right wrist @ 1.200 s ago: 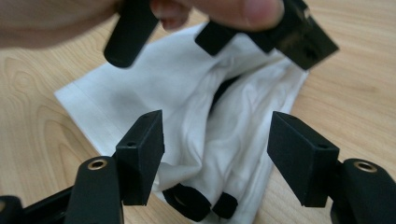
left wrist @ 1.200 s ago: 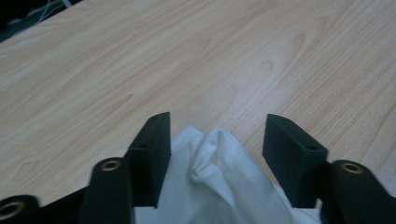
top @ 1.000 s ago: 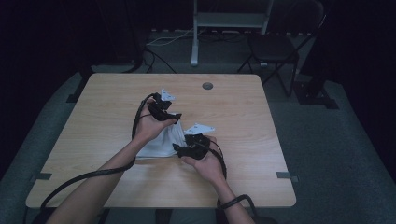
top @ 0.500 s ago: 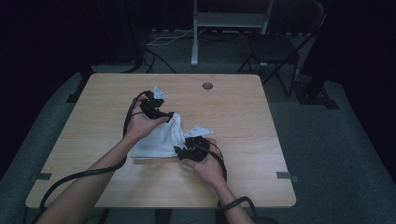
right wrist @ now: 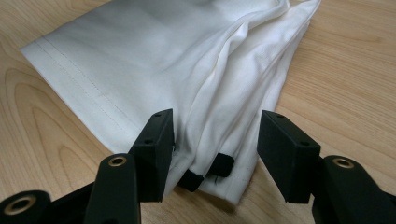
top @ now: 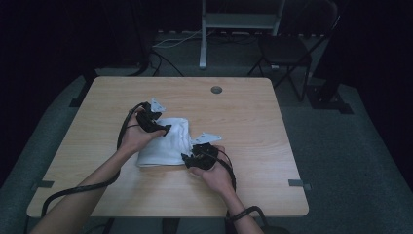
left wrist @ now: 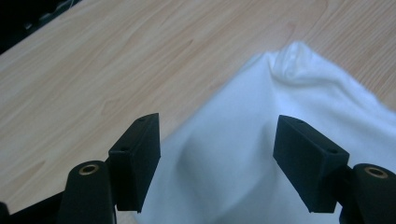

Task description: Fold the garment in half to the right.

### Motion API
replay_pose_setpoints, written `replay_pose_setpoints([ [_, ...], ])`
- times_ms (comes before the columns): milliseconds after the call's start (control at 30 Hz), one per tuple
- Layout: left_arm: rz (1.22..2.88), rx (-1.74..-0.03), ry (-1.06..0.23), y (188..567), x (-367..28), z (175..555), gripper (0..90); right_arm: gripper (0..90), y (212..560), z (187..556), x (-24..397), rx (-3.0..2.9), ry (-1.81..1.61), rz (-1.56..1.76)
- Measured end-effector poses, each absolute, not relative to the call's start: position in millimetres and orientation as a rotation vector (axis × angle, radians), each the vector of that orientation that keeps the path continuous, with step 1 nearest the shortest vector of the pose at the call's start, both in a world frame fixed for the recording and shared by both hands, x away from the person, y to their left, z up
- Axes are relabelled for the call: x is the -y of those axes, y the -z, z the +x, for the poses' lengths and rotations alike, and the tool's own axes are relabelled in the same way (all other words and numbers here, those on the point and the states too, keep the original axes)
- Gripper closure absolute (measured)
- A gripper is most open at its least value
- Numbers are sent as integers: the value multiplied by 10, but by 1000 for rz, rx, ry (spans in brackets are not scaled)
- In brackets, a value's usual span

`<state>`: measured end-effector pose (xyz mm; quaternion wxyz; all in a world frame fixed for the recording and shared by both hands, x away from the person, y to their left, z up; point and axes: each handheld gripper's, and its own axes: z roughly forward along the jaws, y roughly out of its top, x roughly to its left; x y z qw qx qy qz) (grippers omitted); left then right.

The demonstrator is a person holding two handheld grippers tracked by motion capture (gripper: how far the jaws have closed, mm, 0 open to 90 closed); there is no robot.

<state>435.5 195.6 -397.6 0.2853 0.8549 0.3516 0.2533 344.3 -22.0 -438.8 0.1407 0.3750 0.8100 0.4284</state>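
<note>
A white cloth (top: 164,145) lies folded in several layers on the wooden table (top: 272,131). My left gripper (top: 163,129) hovers over the cloth's far left part. Its jaws are open, with nothing pinched, above a raised fold of the cloth (left wrist: 285,93). My right gripper (top: 190,157) is at the cloth's near right corner. Its jaws (right wrist: 215,119) are open on either side of the layered corner of the cloth (right wrist: 140,60) without pressing it. Two small black tabs (right wrist: 205,172) poke out from under that corner.
A round grommet (top: 216,89) sits in the table near its far edge. Beyond the table stand a chair (top: 287,48) and a metal stand (top: 241,22) on dark floor. Cables trail from both grippers toward the near edge.
My left gripper has moved leftward and slightly nearer over the cloth, which now lies more compact. The right gripper has stayed at the near right corner.
</note>
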Motion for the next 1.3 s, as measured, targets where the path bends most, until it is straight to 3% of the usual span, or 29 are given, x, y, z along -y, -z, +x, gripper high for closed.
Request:
replay_pose_setpoints([
  [1033,2267,-975,-669,4173,-1820,4470,316,443,4412,3474,135,-2351,-1257,1080],
  [1300,2236,-973,-667,4118,-1802,4468,316,389,4388,3485,188,-2317,-1284,1104],
])
